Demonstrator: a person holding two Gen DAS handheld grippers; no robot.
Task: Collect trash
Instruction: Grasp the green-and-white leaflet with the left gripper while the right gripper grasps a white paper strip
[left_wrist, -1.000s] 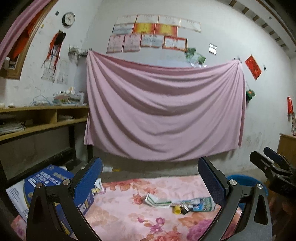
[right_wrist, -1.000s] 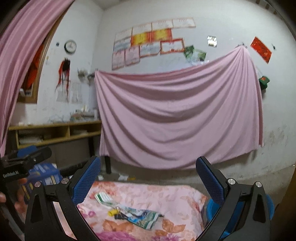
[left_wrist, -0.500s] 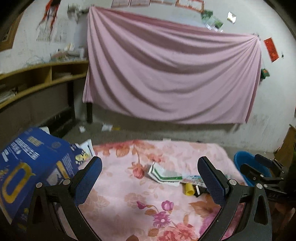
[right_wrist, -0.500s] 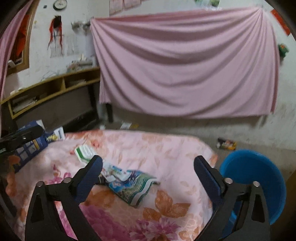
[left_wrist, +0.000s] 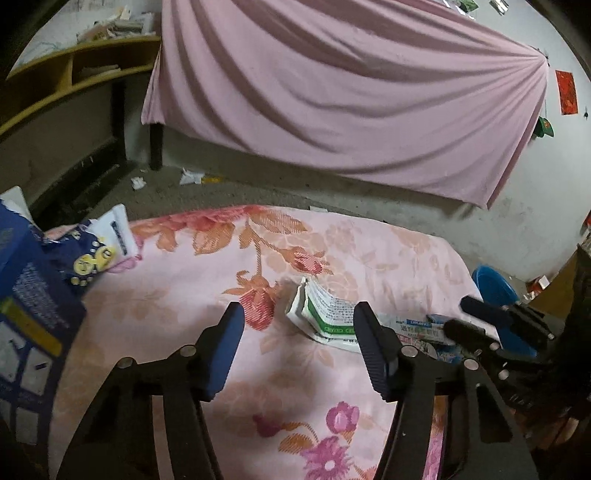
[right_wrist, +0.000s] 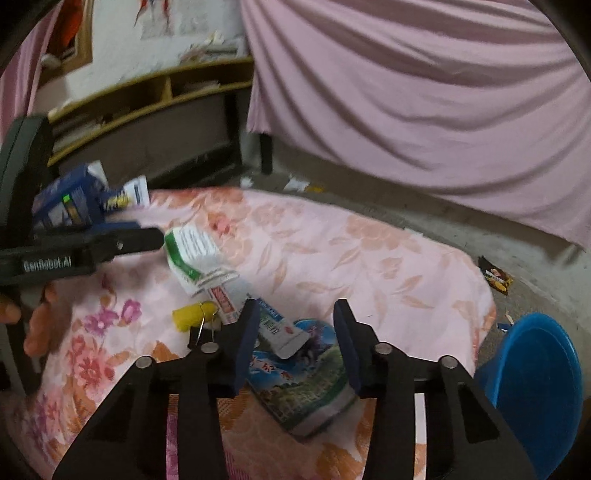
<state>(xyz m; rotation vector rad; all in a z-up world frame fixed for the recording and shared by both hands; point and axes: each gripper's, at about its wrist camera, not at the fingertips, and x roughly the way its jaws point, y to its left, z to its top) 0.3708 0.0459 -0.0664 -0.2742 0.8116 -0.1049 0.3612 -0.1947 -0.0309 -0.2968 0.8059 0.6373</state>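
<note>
Both views have tipped down from the draped pink sheet on the wall toward the floral bedspread, and the trash now lies close ahead instead of far below the fingers. The left gripper is closing with only bedspread between its jaws; the green-and-white medicine box lies just beyond its right finger, untouched. The right gripper is closing too, its jaws straddling the white tube and the top of the landscape-printed packet, though the pads do not seem to press on either yet.

By the look of it, the collecting has barely begun. All the litter seen is still on the bedspread: the box, the tube, the packet, a small yellow piece and a binder clip beside it. The blue bin stands on the floor past the bedspread's right edge; what shows of its inside looks empty. A dark wrapper and paper scraps also lie on the floor.
</note>
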